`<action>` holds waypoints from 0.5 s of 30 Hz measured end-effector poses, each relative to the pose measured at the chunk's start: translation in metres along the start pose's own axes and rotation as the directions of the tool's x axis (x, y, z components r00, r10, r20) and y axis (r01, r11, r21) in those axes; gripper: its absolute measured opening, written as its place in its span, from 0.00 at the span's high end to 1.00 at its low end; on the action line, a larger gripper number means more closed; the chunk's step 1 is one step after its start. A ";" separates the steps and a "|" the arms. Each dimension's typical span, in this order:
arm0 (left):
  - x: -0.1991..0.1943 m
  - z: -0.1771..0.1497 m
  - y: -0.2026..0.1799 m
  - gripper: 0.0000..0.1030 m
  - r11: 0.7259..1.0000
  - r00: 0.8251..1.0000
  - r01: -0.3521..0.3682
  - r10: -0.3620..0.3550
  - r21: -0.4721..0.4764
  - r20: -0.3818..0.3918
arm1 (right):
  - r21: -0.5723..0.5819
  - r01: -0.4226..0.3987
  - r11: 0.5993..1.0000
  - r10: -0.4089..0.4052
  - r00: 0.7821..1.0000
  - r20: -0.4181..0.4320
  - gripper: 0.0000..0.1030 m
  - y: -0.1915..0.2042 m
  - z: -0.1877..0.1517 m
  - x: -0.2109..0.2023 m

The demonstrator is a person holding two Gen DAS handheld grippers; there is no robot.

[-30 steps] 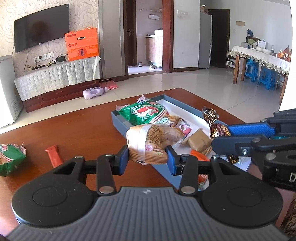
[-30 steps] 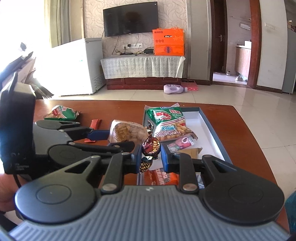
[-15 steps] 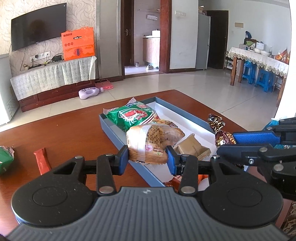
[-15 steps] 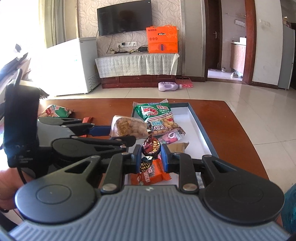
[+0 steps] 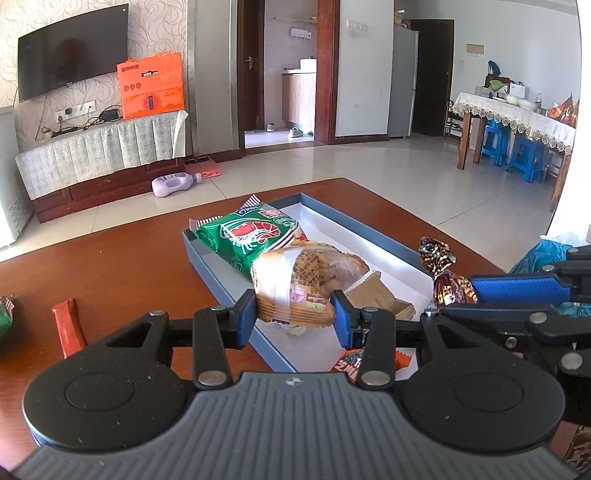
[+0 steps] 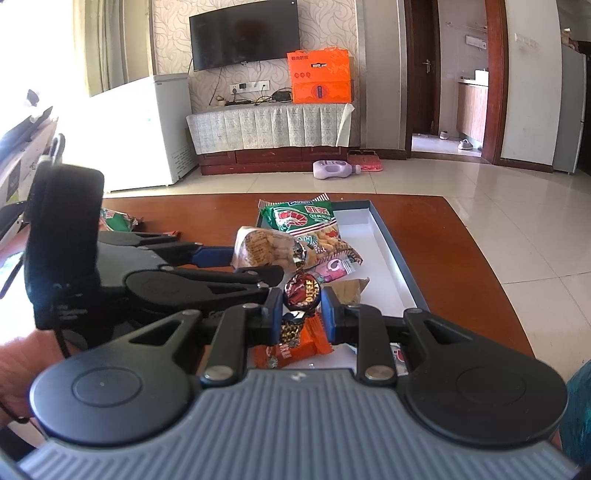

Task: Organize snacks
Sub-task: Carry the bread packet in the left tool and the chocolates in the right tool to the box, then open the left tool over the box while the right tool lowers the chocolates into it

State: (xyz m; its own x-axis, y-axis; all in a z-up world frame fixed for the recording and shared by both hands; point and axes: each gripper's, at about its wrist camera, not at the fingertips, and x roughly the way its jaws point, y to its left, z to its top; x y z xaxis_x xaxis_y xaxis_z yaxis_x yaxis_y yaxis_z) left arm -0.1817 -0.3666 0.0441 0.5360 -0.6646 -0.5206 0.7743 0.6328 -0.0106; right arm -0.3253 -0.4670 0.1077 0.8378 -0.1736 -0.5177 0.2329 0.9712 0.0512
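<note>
Meanwhile, left tool clamping biscuit pack, right tool clamping toffee, both over crowded tray.

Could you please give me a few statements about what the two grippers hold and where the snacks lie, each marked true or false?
1. The left gripper holds a pack of biscuits. True.
2. The right gripper is open with nothing in it. False: it is shut on a wrapped toffee.
3. The green bag of crackers lies in the tray. True.
4. The tray is round and red. False: it is a long rectangle with grey-blue walls and a white floor.
5. A red snack bar lies on the table, outside the tray. True.
6. The television stands on the table. False: it hangs on the far wall.
</note>
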 end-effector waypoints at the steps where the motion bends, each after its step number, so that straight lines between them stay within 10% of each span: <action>1: 0.001 0.001 0.000 0.53 1.000 1.000 -0.001 0.001 0.000 0.000 | 0.000 0.002 1.000 -0.002 1.000 0.000 0.75 0.000 0.000 0.000; 15: 0.021 0.008 -0.005 0.52 1.000 1.000 0.011 -0.012 -0.020 -0.009 | 0.014 0.018 1.000 -0.018 1.000 -0.008 0.75 -0.006 -0.001 0.002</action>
State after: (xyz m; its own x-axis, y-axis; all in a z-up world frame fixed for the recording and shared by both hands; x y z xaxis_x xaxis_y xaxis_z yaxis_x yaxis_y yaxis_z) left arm -0.1716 -0.3865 0.0398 0.5241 -0.6684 -0.5278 0.7736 0.6329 -0.0333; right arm -0.3262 -0.4728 0.1053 0.8295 -0.1900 -0.5252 0.2551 0.9654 0.0535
